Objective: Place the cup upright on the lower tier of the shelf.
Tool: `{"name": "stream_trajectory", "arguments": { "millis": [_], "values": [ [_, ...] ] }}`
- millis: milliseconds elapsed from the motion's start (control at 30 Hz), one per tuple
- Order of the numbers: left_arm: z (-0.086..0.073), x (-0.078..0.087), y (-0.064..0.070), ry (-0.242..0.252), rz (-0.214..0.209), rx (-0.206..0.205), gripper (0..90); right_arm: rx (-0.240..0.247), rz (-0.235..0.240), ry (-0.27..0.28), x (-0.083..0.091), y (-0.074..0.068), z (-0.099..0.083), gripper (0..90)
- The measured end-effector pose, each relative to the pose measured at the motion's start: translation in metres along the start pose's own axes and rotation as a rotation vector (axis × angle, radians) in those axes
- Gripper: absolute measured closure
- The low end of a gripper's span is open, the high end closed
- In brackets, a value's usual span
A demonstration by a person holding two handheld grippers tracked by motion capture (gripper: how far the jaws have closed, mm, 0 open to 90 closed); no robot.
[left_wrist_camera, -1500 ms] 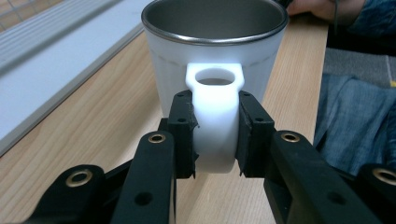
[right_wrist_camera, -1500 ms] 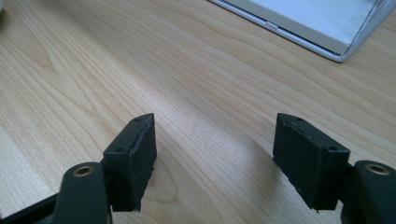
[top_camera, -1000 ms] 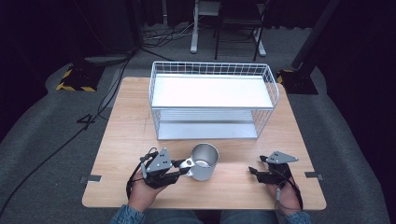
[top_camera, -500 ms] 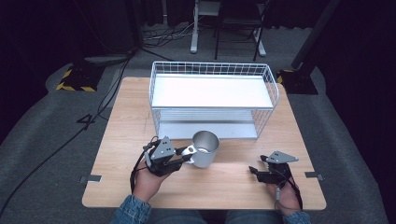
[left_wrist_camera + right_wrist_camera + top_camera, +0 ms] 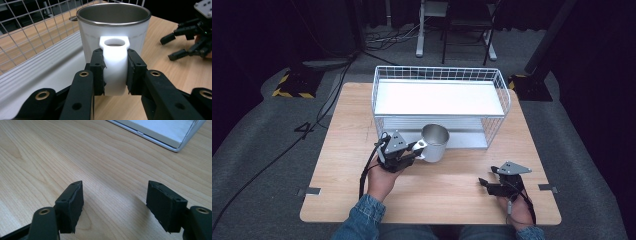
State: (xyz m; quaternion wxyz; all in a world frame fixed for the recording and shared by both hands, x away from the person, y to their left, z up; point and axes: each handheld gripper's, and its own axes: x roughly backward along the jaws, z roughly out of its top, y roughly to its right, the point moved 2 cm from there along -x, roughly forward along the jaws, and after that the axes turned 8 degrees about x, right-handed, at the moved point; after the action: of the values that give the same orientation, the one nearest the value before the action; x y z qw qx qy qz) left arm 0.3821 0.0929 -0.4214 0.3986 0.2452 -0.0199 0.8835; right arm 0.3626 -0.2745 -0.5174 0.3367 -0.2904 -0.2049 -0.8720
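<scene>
Your left gripper [image 5: 418, 148] is clamped on the white handle [image 5: 114, 67] of the mug [image 5: 434, 142], one jaw on each side of it, seen clearly in the left gripper view. The mug is metal-rimmed, white-walled, upright, right in front of the wire basket [image 5: 440, 74], overlapping the basket's front wall in the high view; whether it's lifted off the table [image 5: 342, 145] or touching the basket, can't tell. The mug's base is hidden behind your jaws in the left gripper view, and its inside is too dark to read. Your right gripper [image 5: 486, 182] sits well apart from the basket, near the front right of the table, jaws spread wide with nothing between them, bare wood under them in the right gripper view. The corner of the basket's tray [image 5: 160, 130] is cut off at the top of that view. Your sleeves are cropped at the bottom edge of the high view.
</scene>
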Motion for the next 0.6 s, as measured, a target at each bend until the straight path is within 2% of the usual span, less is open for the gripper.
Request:
{"name": "stream_trajectory", "arguments": {
  "millis": [167,367,500,600],
  "values": [
    [0.005,-0.008,-0.003,0.024,0.010,0.028,71.7,-0.002,0.001,0.000,0.000,0.000,0.000,30.6],
    [0.009,-0.016,-0.008,0.084,0.076,0.045,71.7,0.000,-0.003,-0.001,0.000,0.000,0.000,30.6],
    [0.010,-0.022,-0.009,0.091,0.102,0.035,71.6,0.000,-0.003,-0.001,0.000,0.000,0.000,30.6],
    [0.010,-0.031,-0.010,0.096,0.126,0.043,71.6,0.001,-0.003,-0.001,0.000,0.000,0.000,30.6]
  ]
}}
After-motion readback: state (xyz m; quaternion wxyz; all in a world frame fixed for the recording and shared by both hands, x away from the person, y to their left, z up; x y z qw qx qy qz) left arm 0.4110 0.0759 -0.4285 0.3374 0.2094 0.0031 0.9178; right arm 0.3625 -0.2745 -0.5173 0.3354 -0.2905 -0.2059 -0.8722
